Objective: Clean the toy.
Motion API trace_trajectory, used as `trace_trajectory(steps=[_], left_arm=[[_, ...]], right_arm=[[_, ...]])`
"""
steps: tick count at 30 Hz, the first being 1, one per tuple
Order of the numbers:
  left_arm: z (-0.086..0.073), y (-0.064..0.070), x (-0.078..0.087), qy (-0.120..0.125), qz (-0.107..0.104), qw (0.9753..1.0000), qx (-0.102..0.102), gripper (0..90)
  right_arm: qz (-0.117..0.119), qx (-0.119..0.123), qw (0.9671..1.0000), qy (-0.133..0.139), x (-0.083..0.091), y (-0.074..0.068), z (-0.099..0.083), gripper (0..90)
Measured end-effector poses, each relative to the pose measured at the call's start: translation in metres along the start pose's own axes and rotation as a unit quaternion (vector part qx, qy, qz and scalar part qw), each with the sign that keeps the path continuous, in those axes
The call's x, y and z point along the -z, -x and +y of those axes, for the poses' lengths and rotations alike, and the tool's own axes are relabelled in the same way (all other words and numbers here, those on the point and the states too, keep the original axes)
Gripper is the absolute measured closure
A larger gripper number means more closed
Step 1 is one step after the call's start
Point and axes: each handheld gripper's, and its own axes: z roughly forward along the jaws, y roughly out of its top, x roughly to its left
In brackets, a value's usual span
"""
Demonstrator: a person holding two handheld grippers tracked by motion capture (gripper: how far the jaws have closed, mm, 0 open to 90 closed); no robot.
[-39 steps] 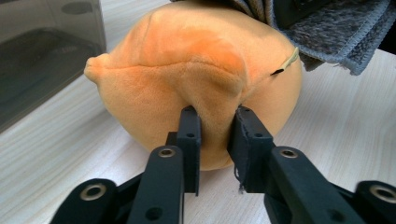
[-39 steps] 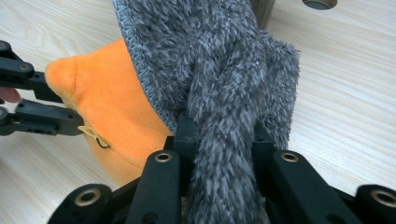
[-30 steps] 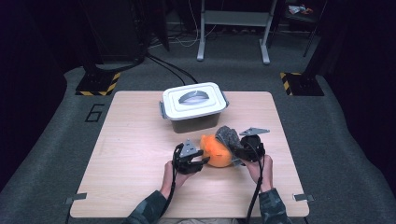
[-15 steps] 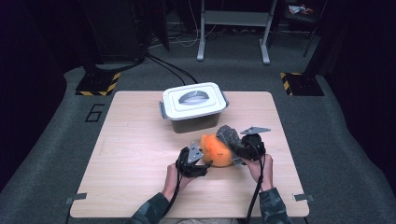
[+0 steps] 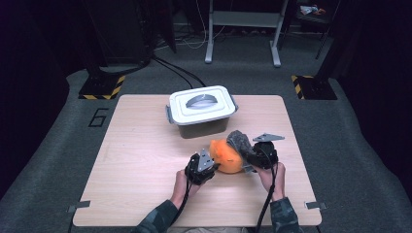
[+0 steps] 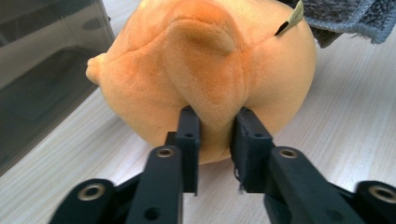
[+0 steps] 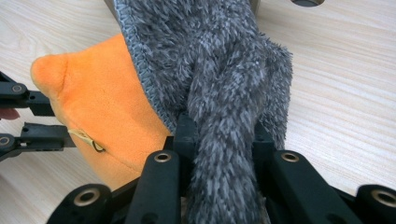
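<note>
High view: both grippers have crept slightly toward the table's [image 5: 121, 160] near edge w/ the orange plush [image 5: 227, 156], mid-table, clear of the lidded box [image 5: 201, 110]; bare wood left.

Left gripper view: left gripper [image 6: 214, 140] pinches a plush fold.

Right gripper view: right gripper [image 7: 219, 140] clamps the grey cloth [image 7: 219, 74] draped on the plush; likely pulling it off.

One orange plush toy [image 5: 227, 156], one grey fuzzy cloth [image 5: 239, 140] — one lidded box [image 5: 202, 111].

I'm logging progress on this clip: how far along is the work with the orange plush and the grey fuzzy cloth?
Done: both grips are made. In hand: the left gripper pinches the orange plush; the right gripper clamps the grey fuzzy cloth draped on it. Left: the lidded box is closed, nothing stowed.
</note>
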Motion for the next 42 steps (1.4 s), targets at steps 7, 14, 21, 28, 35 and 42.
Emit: trace_trajectory(steps=[7,14,21,28,35,42], left_arm=[[0.002,0.002,0.003,-0.001,-0.005,1.0000,0.003,81.6],[0.009,0.000,0.008,0.001,-0.018,0.9991,0.038,82.2],[0.017,0.002,0.017,0.006,-0.035,0.9981,0.051,82.1],[0.013,-0.001,0.011,-0.005,-0.036,0.9980,0.053,81.2],[0.013,-0.003,0.011,-0.014,-0.017,0.9996,0.018,57.7],[0.014,0.001,0.007,-0.005,-0.014,0.9995,-0.027,69.4]], right_arm=[[-0.007,0.002,0.9999,0.013,0.008,-0.002,-0.001,72.0],[-0.006,0.016,0.9994,0.030,0.020,-0.013,0.000,72.0],[0.026,0.047,0.9976,0.044,0.031,-0.041,0.011,72.1],[0.027,0.056,0.9977,0.024,0.007,-0.044,0.011,72.3],[0.042,0.053,0.9976,0.017,-0.001,-0.039,0.010,72.6],[0.037,0.049,0.9980,0.017,-0.003,-0.037,0.011,72.6]])
